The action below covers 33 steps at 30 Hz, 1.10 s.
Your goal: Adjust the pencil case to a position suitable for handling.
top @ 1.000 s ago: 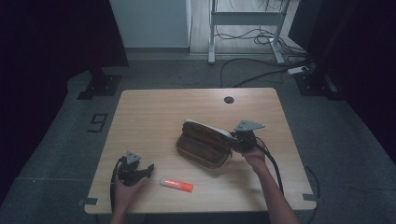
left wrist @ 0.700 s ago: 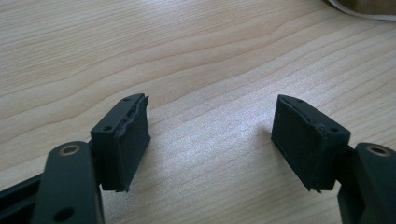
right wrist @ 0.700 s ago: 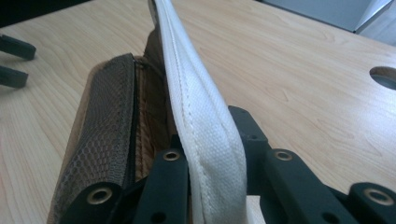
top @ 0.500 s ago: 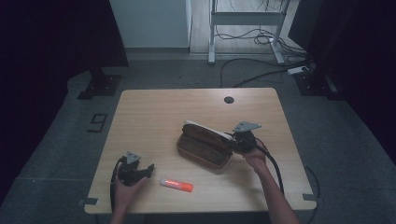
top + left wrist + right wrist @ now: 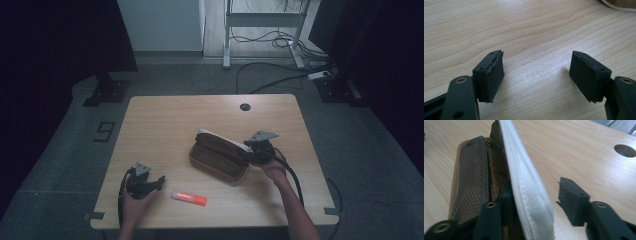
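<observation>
Opening just now, the right gripper (image 5: 534,202) has let go of the case (image 5: 218,157) flap (image 5: 524,177); it stands loose between half-spread fingers. Left gripper (image 5: 537,75) rests wide, empty, marker (image 5: 189,198) beside it.

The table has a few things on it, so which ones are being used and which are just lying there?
Being used:
- case, lying open, its white lid edge between the right gripper's open jaws, which have just been opening

Just lying there:
- orange tube
- left gripper, open over bare table
</observation>
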{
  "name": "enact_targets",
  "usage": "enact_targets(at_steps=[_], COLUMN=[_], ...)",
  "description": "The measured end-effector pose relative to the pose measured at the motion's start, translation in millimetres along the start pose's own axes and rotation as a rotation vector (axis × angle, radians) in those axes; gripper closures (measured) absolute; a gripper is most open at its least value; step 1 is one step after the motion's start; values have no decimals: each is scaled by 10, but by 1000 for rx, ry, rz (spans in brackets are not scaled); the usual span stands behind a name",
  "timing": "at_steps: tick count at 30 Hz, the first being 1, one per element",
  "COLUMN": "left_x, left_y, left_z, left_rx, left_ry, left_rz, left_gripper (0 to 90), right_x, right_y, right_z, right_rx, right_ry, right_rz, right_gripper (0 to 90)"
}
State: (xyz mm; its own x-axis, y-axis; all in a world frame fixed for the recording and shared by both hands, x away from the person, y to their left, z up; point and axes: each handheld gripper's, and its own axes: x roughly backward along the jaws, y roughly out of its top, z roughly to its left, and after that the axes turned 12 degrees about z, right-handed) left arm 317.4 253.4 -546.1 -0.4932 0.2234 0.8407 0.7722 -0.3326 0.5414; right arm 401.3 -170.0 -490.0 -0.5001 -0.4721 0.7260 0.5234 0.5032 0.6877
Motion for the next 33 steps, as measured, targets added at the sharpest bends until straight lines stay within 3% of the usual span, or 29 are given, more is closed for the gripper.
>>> enact_targets(at_steps=[11, 12, 21, 33], left_x=[0, 0, 0, 0], left_y=[0, 0, 1, 0], left_z=[0, 0, -1, -1], left_rx=[0, 0, 0, -1], left_ry=[0, 0, 0, 0], left_rz=[0, 0, 0, 0], left_gripper=[271, 271, 271, 271], right_x=[179, 227, 345, 540], right_y=[-2, -31, -165, -353], right_z=[-10, -6, 1, 138], right_rx=[-78, -92, -135, -148], right_ry=[-17, -29, -19, -24], right_rz=[-93, -120, -163, -241], right_gripper=[324, 314, 306, 296])
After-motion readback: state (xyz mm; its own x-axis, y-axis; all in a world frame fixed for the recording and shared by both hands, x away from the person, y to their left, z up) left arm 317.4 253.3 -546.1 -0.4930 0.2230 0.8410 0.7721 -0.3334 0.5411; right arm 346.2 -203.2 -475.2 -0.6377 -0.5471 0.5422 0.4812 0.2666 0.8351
